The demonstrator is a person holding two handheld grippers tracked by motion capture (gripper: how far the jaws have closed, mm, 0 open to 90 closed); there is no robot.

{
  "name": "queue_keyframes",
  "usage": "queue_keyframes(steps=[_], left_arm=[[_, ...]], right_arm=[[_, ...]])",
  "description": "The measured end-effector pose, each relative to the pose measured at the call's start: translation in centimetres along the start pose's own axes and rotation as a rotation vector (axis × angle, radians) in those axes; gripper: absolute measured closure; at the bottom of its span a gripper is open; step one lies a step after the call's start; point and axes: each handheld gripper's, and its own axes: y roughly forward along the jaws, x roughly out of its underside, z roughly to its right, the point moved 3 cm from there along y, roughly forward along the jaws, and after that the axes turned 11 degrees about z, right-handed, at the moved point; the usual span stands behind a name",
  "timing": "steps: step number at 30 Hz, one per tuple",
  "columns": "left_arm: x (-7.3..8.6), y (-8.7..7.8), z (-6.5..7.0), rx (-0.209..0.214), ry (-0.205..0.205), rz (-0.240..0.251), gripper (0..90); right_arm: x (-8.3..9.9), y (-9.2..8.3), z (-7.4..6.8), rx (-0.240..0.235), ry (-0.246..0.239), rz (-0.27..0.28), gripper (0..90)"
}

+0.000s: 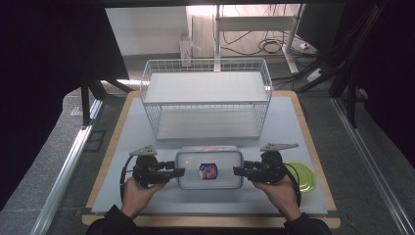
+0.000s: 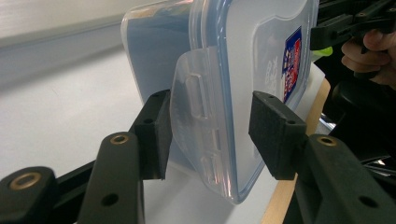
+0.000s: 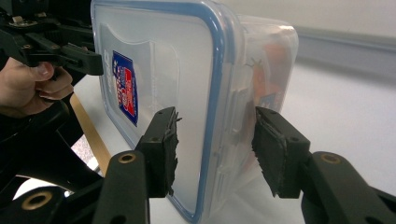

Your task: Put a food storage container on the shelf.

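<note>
Now both claws straddle container (image 1: 209,168) end edges, gaps visible.

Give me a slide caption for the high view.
Both grippers, left and right, flank a lidded clear container before a wire basket.

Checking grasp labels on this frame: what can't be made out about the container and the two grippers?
- Container contents: right gripper view gives an orange blur through the frosted wall.
- Sticker text: too small, oblique.
- Left gripper pad contact with the side latch: unclear, far pad stands apart.
- Right gripper contact: gaps at both pads, unsettled.
- Green lid: partly behind the right hand.
</note>
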Motion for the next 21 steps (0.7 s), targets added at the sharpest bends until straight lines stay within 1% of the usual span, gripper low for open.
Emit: queue_keyframes(steps=[6,12,14,21], left_arm=[[-1.2,-0.4,0.1,0.012,0.005,0.014,51.2],[-3.4,-0.9,0.7,-0.004,0.033,0.025,51.2],[-4.2,-1.0,0.8,-0.003,0.04,0.03,51.2],[-6.7,-1.2,1.0,0.0,0.049,0.042,51.3]], right_arm=[[-1.3,-0.4,-0.5,0.0,-0.014,0.02,51.2],[-3.0,-0.7,-0.7,-0.006,-0.017,0.051,50.9],[-3.6,-0.8,-0.8,-0.008,-0.018,0.061,50.9],[-5.9,-1.4,-1.0,-0.005,-0.03,0.082,50.9]])
